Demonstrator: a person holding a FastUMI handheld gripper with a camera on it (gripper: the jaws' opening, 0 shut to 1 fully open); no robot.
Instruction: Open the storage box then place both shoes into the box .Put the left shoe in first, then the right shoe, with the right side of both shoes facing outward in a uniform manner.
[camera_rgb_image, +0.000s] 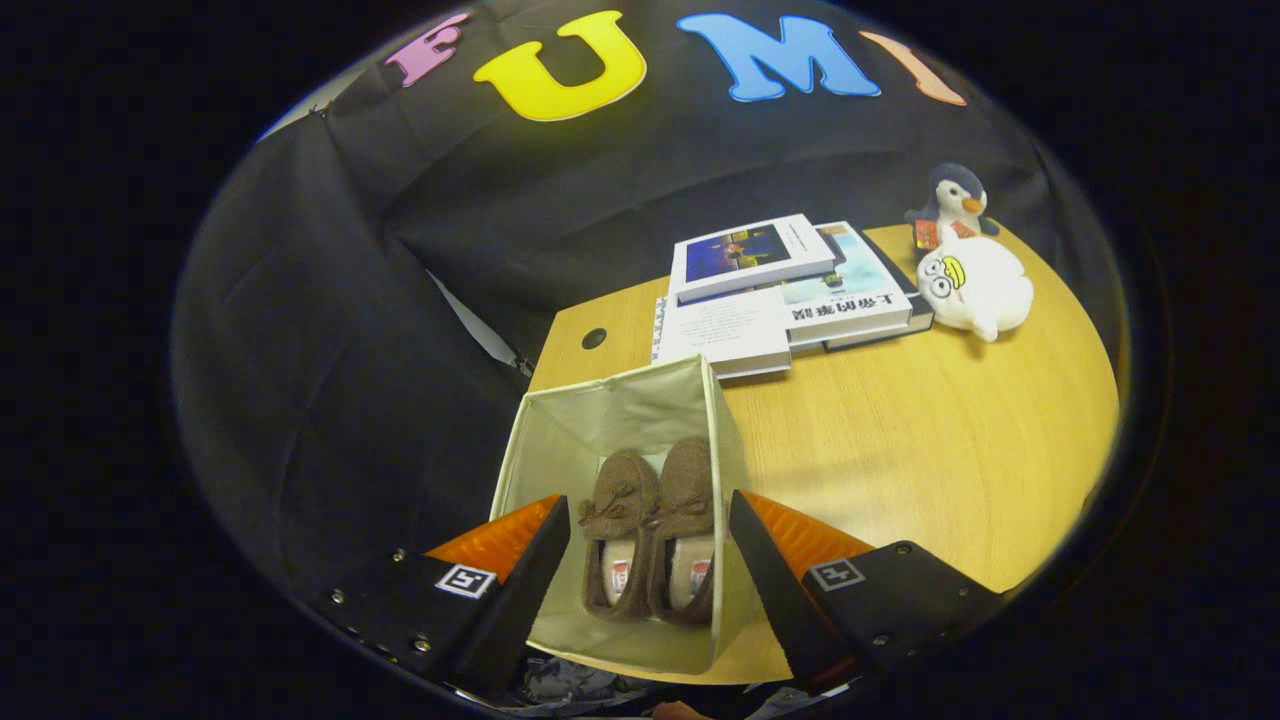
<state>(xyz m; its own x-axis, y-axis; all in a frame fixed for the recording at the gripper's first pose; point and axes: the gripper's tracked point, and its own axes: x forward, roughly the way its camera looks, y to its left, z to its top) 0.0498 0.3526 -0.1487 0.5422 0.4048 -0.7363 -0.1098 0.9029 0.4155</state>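
The claw (650, 560) is open wide and holds nothing. Its two fingers sit one on each side of the storage box (560, 430). The box is open and stands at the near edge of the wooden counter (900, 450). Two brown shoes lie inside it, side by side and touching, toes pointing away from the claw. One is the left-hand shoe (615, 530), the other the right-hand shoe (688, 520) (which foot each fits is hard to tell). Beyond the box lies a pile of books (770, 295). Near the books sit a white plush toy (975, 285) and a penguin toy (955, 200).
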